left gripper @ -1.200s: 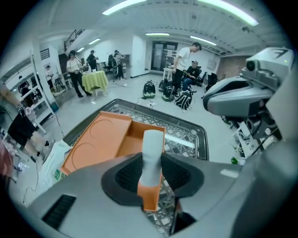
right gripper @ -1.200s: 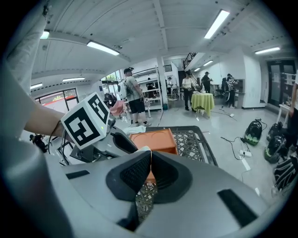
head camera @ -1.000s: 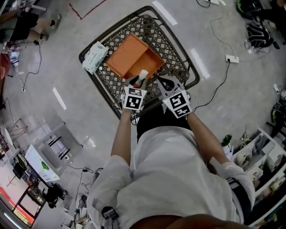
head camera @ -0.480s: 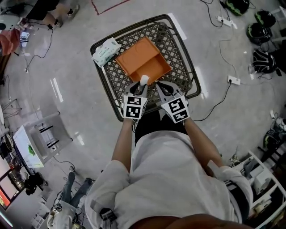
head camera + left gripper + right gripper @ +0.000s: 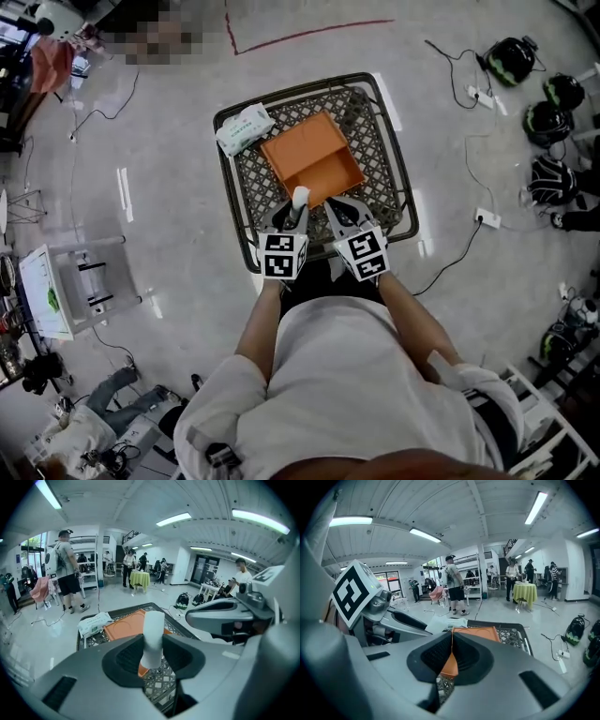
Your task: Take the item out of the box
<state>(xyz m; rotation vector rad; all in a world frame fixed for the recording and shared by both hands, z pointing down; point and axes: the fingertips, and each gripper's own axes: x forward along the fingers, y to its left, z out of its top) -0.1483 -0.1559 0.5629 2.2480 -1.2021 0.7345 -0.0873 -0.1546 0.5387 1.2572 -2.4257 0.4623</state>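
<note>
**Item in the left jaws, at the box's near edge**

Largest first: the wire table (image 5: 375,141) fills the middle of the head view, and on it the orange box (image 5: 309,155) lies open-side up, with a white packet (image 5: 245,128) just beside its far-left corner. As far as I can see, the box is bare inside.

Both grippers sit at the near edge of the box. My right gripper (image 5: 451,656) has its jaws pressed together, and a thin orange sliver runs between the pads. I read that as a pinch on the box's near wall, though in that view the orange could partly be the box seen through the slit below the pads. My left gripper (image 5: 153,654) is clamped on the item (image 5: 153,630), a small white cylinder held upright with its top standing proud of the jaws.

So I judge the step in hand to be the lift-out itself — the item is gripped and sits over the box's near-left edge. From overhead I can't tell whether its base has cleared the rim.

The next move calls for a straight raise on the left, then a carry towards me or out to the left over bare mesh — with the right holding the box down so it doesn't ride up with the item.
</note>
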